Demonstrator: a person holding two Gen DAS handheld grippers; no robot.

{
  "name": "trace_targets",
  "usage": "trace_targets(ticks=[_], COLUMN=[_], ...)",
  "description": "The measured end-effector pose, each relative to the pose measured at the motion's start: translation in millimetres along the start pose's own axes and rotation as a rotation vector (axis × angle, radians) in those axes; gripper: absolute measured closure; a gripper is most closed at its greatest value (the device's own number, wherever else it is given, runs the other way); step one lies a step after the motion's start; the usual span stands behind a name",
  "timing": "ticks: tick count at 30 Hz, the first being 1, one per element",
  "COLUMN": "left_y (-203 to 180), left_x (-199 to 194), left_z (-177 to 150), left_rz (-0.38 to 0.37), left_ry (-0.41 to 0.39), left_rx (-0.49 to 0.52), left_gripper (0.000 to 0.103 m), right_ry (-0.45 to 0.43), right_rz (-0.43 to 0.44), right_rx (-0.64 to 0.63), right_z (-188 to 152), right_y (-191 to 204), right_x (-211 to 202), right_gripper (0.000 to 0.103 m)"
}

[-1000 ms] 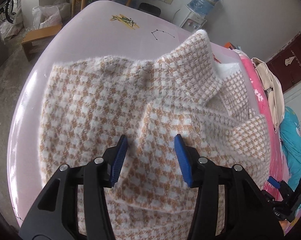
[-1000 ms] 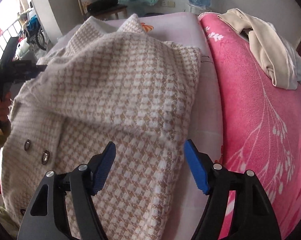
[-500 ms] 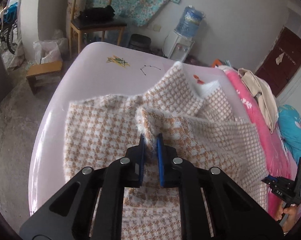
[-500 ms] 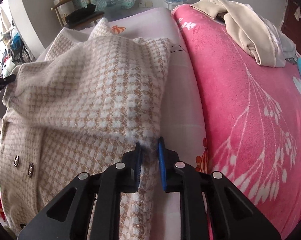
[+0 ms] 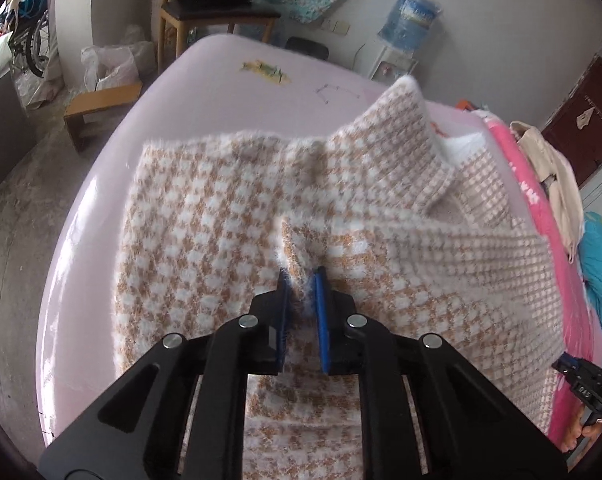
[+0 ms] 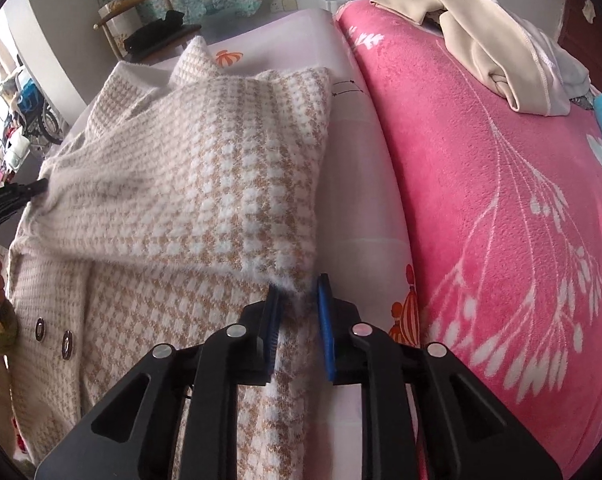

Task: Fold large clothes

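Right at the left gripper, the two blue pads have just been closing and now pinch a raised ridge of the fuzzy tan-and-white checked coat, with the pile bulging out above the tips. Below and to either side of this gripper the coat lies spread flat on a pale pink sheet. From the pinched ridge a fold of the coat stretches away to the right, lifted off the layer beneath.

Over at the right gripper, the jaws have just been opening. The fluffy corner of that lifted fold sits between them, against the left-side pad, while the other pad stands a little apart from the fabric, so the corner is no longer squeezed. Left of this gripper and low in its view, two metal snaps show on the coat's front. Just to its right runs a bare strip of sheet, and beyond that a bright pink blanket with a white plant pattern.

Further ahead of the left gripper, the coat's collar stands up in a point, and past it the sheet is bare but for small printed motifs. Far ahead of the right gripper, a crumpled beige garment lies on the blanket. Beyond the bed, in the left wrist view, are a low wooden stool, a wooden chair and a blue water bottle by the wall.
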State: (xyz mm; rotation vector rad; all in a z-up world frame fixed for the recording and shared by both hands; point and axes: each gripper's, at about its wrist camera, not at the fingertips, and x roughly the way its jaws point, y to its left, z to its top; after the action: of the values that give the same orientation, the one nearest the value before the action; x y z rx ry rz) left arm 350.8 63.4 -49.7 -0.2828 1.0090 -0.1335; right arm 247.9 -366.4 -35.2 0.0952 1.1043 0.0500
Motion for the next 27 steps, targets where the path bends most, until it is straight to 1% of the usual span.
trace_targets(ticks=[1, 3, 5, 7, 9, 10, 11, 12, 14, 15, 16, 18, 19, 20, 21, 23, 25, 27], left_y=[1.5, 1.4, -0.3, -0.1, 0.0, 0.4, 0.9, 0.6, 0.7, 0.3, -0.2, -1.0, -1.2, -1.8, -2.5, -4.6, -5.2, -5.0], left_x=[-0.7, -2.0, -1.0, -0.5, 0.2, -0.2, -0.8, -1.0, -1.3, -1.5, -1.8, -1.8, -2.1, -2.0, -2.2, -3.8, -8.4, -12.6], left_z=[-1.5, -2.4, -2.1, -1.9, -2.2, -2.8, -4.0, -4.6, -6.2, -6.7, -7.3, -7.9, -8.3, -8.6, -8.9, -9.0, -8.0, -5.6], left_rz=[-0.009, -0.010, -0.006, -0.005, -0.008, -0.009, -0.008, -0.006, -0.002, 0.001, 0.004, 0.008, 0.010, 0.013, 0.016, 0.018, 0.000, -0.019], left_ry=[-0.013, -0.020, -0.019, -0.018, -0.019, -0.021, -0.023, -0.025, -0.029, -0.030, -0.032, -0.035, -0.037, -0.039, -0.043, -0.052, -0.065, -0.079], left_rx=[-0.003, -0.002, 0.005, 0.005, -0.001, -0.005, -0.007, -0.007, -0.007, -0.004, 0.001, 0.010, 0.014, 0.021, 0.029, 0.045, 0.045, 0.039], left_gripper=[0.090, 0.090, 0.090, 0.090, 0.090, 0.090, 0.090, 0.089, 0.089, 0.089, 0.089, 0.089, 0.089, 0.089, 0.089, 0.090, 0.091, 0.091], right_ry=[0.005, -0.017, -0.045, -0.083, -0.104, -0.109, -0.101, -0.088, -0.068, -0.055, -0.047, -0.036, -0.053, -0.052, -0.067, -0.112, -0.152, -0.171], right_rz=[0.019, 0.071, 0.108, 0.125, 0.133, 0.151, 0.166, 0.160, 0.099, 0.063, 0.034, 0.044, 0.048, 0.083, 0.115, 0.124, 0.127, 0.126], right_rx=[-0.021, -0.060, -0.071, -0.042, 0.003, 0.032, 0.063, 0.090, 0.123, 0.133, 0.144, 0.169, 0.166, 0.159, 0.175, 0.174, 0.194, 0.224], right_z=[-0.3, 0.9, 10.4, 29.0, 53.5, 66.2, 77.7, 89.7, 111.9, 119.7, 125.9, 133.6, 135.7, 137.0, 136.7, 133.6, 128.0, 124.3], right_y=[0.4, 2.1, 2.5, 0.6, -3.2, -6.3, -9.8, -13.0, -18.2, -20.7, -23.6, -30.6, -31.4, -31.1, -32.0, -32.2, -34.5, -38.4], right_x=[-5.5, -22.4, -34.6, -38.2, -29.0, -20.6, -9.7, 2.5, 27.1, 38.1, 48.0, 62.8, 62.1, 61.4, 57.6, 47.2, 39.1, 38.6], right_gripper=[0.052, 0.040, 0.038, 0.037, 0.037, 0.038, 0.038, 0.038, 0.050, 0.059, 0.062, 0.066, 0.070, 0.079, 0.093, 0.095, 0.095, 0.095])
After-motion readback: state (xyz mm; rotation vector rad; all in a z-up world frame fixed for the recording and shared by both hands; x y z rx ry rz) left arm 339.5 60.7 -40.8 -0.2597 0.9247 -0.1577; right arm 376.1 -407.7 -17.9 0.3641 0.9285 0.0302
